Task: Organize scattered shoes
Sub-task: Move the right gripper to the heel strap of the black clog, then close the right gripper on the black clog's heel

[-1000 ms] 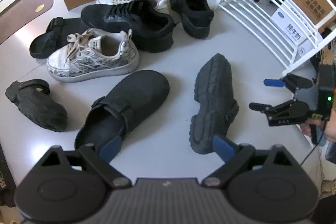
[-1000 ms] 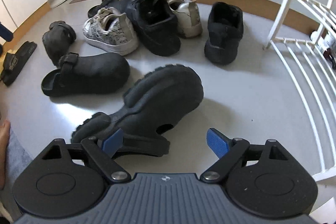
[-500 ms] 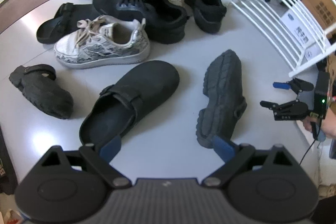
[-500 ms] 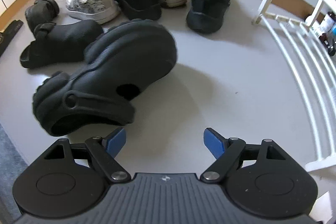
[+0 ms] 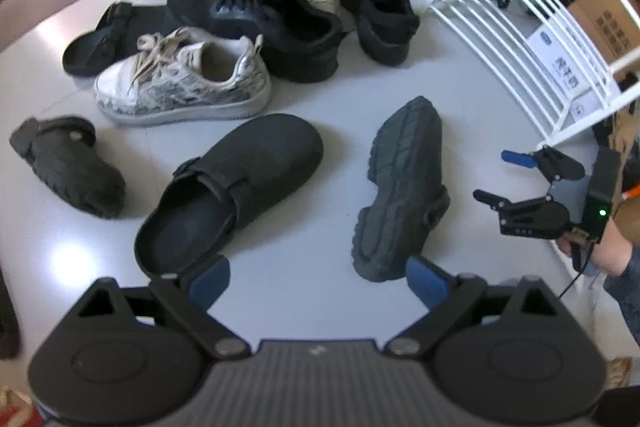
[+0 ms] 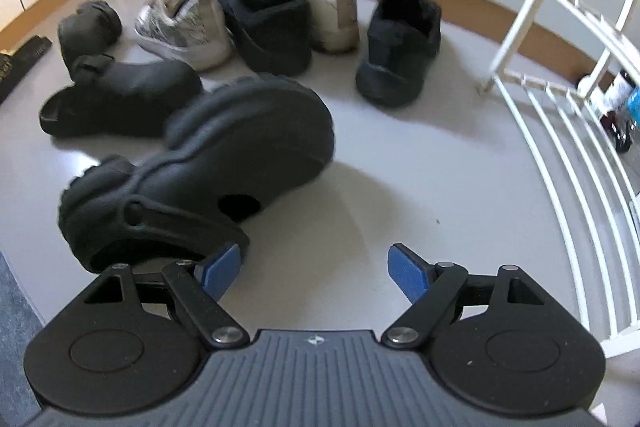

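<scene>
Gaping wide, both tongs — left [image 5: 318,277], right [image 6: 314,269] — grasp nothing; overturned clog [image 6: 224,151] nearby.

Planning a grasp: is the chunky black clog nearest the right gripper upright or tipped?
Tipped. The chunky black clog lies on its side, treaded sole facing the left camera, side hole and strap facing the right.

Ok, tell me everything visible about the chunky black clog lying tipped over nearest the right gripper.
The chunky black rubber-looking clog lies tipped on its side on the pale grey floor, its deeply lugged sole turned up and toward the left wrist camera. The right wrist view shows a rounded toe, a side vent hole and a heel strap on a rivet. Nothing grips it: the right gripper is open, its left blue-padded finger close to the heel. The black slip-on mule lies beside it, apart.
</scene>
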`<state>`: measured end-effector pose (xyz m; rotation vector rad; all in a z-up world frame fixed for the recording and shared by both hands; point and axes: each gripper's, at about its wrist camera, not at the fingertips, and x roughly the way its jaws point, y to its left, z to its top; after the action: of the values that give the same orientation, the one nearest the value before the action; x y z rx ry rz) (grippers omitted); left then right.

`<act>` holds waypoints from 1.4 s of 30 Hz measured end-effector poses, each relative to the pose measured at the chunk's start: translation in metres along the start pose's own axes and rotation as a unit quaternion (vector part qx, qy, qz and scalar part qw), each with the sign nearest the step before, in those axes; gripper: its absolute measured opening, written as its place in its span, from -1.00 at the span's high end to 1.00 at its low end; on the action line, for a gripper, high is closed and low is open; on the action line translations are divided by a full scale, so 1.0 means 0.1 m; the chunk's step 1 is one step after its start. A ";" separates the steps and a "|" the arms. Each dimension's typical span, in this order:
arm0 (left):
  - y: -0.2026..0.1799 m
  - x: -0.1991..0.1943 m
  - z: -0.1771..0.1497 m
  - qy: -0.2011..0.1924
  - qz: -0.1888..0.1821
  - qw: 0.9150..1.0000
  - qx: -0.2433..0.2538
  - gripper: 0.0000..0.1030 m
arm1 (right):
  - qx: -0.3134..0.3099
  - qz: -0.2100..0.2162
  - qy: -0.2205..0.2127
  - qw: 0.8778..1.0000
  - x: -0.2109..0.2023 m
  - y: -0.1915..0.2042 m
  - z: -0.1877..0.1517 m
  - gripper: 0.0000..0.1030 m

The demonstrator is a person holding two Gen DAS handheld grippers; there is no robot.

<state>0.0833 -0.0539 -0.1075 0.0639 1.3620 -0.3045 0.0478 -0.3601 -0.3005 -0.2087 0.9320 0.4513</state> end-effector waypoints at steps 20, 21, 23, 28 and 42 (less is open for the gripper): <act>-0.03 0.13 0.06 0.012 0.001 1.000 -0.003 -0.87 | 0.004 0.042 -0.035 0.998 0.18 -0.04 -0.29 -0.18; -0.03 0.12 0.07 0.011 0.002 1.000 -0.002 -0.87 | 0.000 0.047 -0.034 0.998 0.19 -0.02 -0.30 -0.18; -0.05 0.13 0.08 0.012 0.009 1.000 0.002 -0.87 | -0.017 0.057 -0.032 0.998 0.18 0.07 -0.33 -0.15; -0.04 0.14 0.05 0.019 0.007 1.000 0.000 -0.87 | -0.020 0.070 -0.030 0.997 0.22 0.20 -0.35 -0.03; -0.16 0.19 0.00 0.040 -0.032 0.999 0.017 -0.87 | -0.027 0.088 -0.021 0.996 0.67 0.25 -0.32 0.14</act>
<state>0.0825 -0.0722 -0.1234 0.0615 1.4409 -0.3825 0.0476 -0.3302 -0.3732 -0.1662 0.9014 0.6414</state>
